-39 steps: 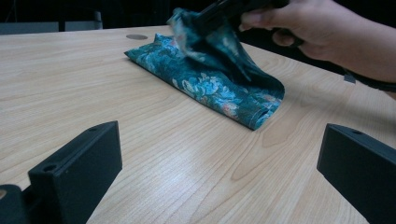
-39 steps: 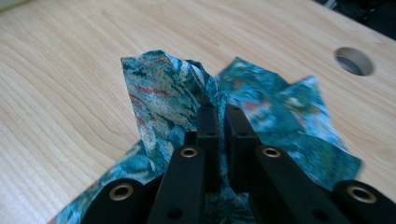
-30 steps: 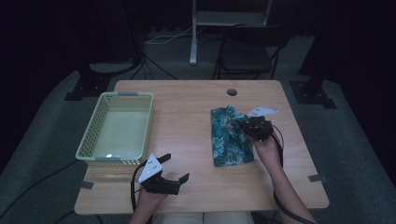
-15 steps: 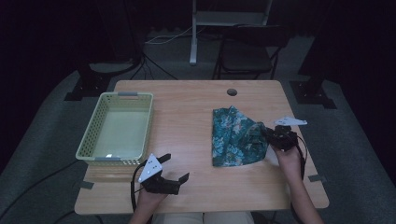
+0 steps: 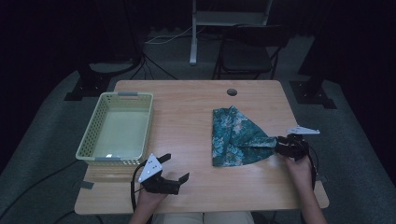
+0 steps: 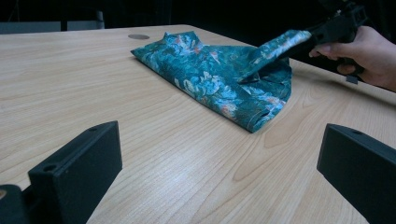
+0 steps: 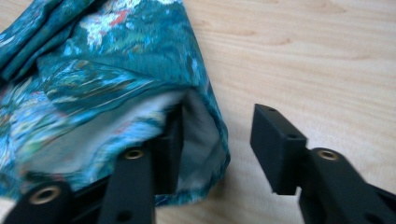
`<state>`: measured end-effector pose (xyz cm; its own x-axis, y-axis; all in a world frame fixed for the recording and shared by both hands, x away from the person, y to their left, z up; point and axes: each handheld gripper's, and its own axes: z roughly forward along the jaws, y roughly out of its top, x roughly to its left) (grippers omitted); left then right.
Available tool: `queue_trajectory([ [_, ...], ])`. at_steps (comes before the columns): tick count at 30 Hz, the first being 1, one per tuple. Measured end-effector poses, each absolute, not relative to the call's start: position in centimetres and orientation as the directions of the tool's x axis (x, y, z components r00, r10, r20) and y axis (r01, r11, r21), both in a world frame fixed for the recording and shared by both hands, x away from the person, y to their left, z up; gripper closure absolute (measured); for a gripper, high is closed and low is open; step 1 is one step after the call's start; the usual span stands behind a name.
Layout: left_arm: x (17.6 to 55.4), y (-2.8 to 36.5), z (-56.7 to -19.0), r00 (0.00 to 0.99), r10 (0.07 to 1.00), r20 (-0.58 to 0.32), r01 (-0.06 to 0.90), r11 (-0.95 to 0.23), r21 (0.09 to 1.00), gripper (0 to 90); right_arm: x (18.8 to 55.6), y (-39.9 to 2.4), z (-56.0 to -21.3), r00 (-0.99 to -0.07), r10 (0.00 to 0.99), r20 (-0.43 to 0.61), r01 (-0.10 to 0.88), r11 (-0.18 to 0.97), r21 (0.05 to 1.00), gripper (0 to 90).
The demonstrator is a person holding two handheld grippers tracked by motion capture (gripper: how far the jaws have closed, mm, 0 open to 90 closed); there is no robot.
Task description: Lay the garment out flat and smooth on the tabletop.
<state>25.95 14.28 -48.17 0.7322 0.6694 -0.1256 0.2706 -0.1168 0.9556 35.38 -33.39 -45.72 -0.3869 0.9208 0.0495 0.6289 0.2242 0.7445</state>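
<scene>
No legible text, label, brand name, numeral or sign appears in any of the 3 views. The teal cloth (image 5: 233,135) carries a floral print without lettering; the basket (image 5: 93,140), the wooden table (image 5: 187,107) and the black jaws bear no readable marking.
</scene>
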Motion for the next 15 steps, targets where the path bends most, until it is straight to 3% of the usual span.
queue_trajectory([
  [5, 25.9, 14.3, -48.2, 0.734, 0.668, -0.125, 0.269, -0.116, 0.956, 0.5, 34.1, -34.6, -46.5, -0.390, 0.918, 0.067, 0.639, 0.218, 0.738, 41.0],
  [15, 25.9, 14.2, -48.2, 0.740, 0.661, -0.129, 0.273, -0.120, 0.955, 0.5, 31.9, -36.6, -47.6, -0.390, 0.915, 0.104, 0.636, 0.186, 0.749, 32.3],
])
